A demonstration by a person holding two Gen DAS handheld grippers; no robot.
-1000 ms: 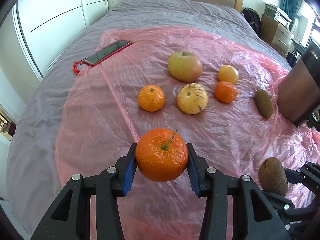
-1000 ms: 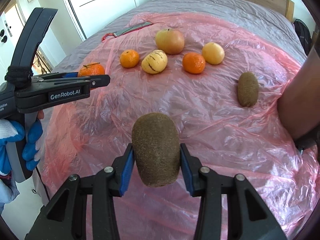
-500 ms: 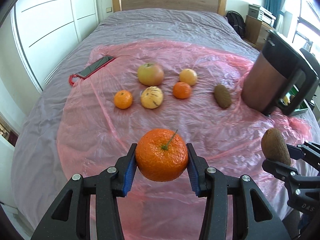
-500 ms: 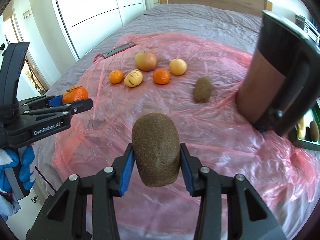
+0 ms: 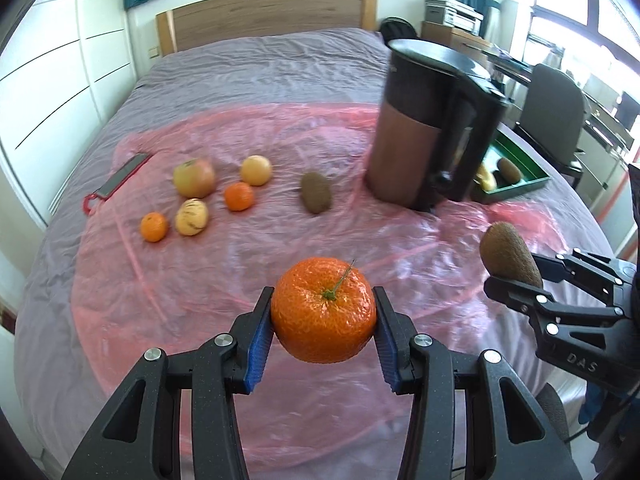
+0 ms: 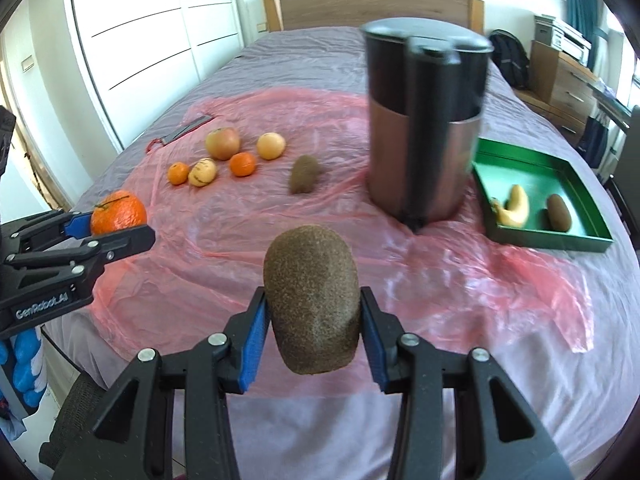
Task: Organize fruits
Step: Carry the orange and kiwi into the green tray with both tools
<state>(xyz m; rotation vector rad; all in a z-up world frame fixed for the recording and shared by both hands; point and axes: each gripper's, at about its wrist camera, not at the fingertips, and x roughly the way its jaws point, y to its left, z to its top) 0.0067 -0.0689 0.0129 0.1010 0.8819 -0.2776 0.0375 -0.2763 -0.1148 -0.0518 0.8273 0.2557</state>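
Note:
My left gripper is shut on a large orange mandarin, held above the pink plastic sheet on the bed. My right gripper is shut on a brown kiwi. Each gripper shows in the other's view, the right gripper at the right edge and the left gripper at the left. Far left on the sheet lie an apple, a yellow fruit, two small mandarins, a striped pale fruit and a kiwi. A green tray at the right holds a banana and a kiwi.
A tall brown and black jug stands between the loose fruit and the green tray. A flat tool with a red handle lies at the sheet's far left. A white wardrobe flanks the bed; a chair and desk are at right.
Both grippers have pulled back and risen from the fruit, each keeping its fruit. The views swung right, bringing the jug and the green tray into sight.

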